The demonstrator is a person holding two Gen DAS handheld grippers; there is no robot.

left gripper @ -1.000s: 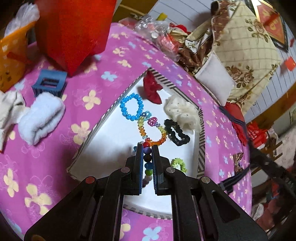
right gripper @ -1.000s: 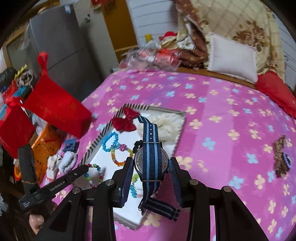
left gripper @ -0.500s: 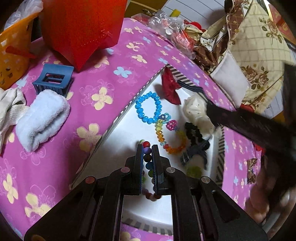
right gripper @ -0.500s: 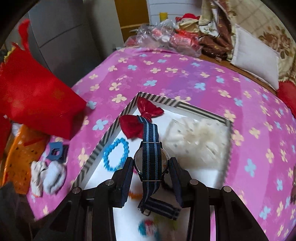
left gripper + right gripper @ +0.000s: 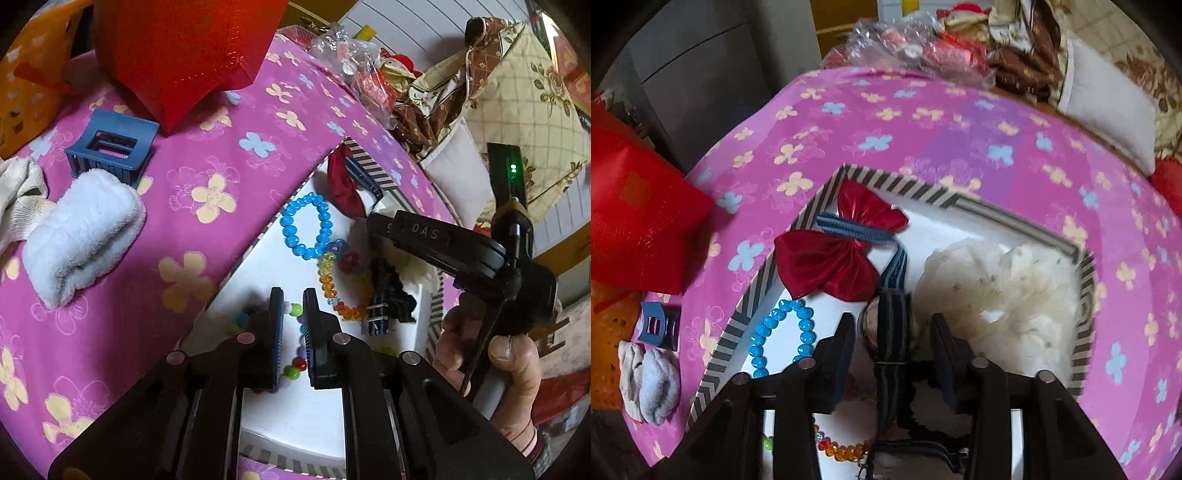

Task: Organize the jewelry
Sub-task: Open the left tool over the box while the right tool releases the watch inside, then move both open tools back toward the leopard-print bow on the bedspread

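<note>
- The right hand-held gripper now stands with its jaws wide, clear of the striped-strap watch on both sides; half a second ago they were pinched on the watch case. The watch lies in the striped-rim tray, between the jaws, its far strap end draped over the red bow.
- So the watch looks delivered, and that gripper seems free to back out.
- The left hand-held gripper has eased apart to a narrow gap; the multicolour bead bracelet that it clamped a second ago lies loose on the tray floor between and under its jaws. That piece seems placed too.
- Ahead and left of the right gripper lies the blue bead bracelet; ahead and right, the cream scrunchie.
- Ahead of the left gripper, the rainbow bracelet touches the blue one.
- Both grippers crowd the tray, so a careless retreat could snag the watch strap.
- Left of the tray on the bed: blue claw clip, rolled socks.
</note>
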